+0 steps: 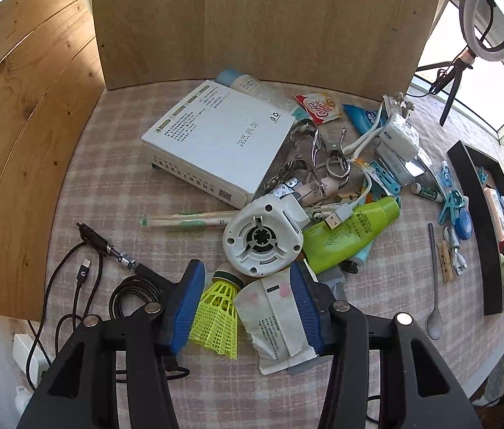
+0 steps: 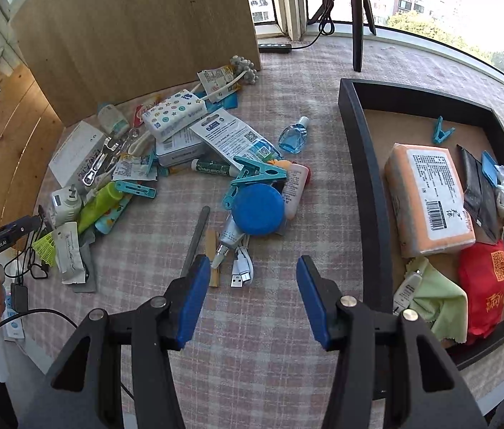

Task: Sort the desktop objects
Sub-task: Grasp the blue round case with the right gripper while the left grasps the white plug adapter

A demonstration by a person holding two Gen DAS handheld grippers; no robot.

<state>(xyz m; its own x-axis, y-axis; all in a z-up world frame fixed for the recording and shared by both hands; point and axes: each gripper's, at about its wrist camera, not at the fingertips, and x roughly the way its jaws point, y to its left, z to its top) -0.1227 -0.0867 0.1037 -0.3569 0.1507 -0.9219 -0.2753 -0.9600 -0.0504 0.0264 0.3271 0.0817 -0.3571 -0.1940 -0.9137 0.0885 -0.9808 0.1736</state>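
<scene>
My left gripper [image 1: 248, 307] is open, its blue pads on either side of a yellow shuttlecock [image 1: 218, 316] and a white sachet [image 1: 277, 325] on the checked cloth. Just beyond lie a white round fan [image 1: 262, 241], a green tube [image 1: 348, 237] and a white book [image 1: 216, 139]. My right gripper [image 2: 253, 298] is open and empty above bare cloth. Ahead of it lie a blue round lid [image 2: 257, 209], a white USB cable [image 2: 241, 268] and a grey spoon [image 2: 194, 239]. The black tray [image 2: 362, 178] at the right holds an orange pack [image 2: 427, 196], a red bag [image 2: 484, 286] and a green cloth [image 2: 438, 300].
A wooden board [image 1: 262, 21] stands behind the pile. Black cables [image 1: 73, 286] lie at the left. A tripod [image 2: 357, 18] stands by the window. Teal clips [image 2: 255, 173] and a blue bottle [image 2: 293, 136] lie between pile and tray.
</scene>
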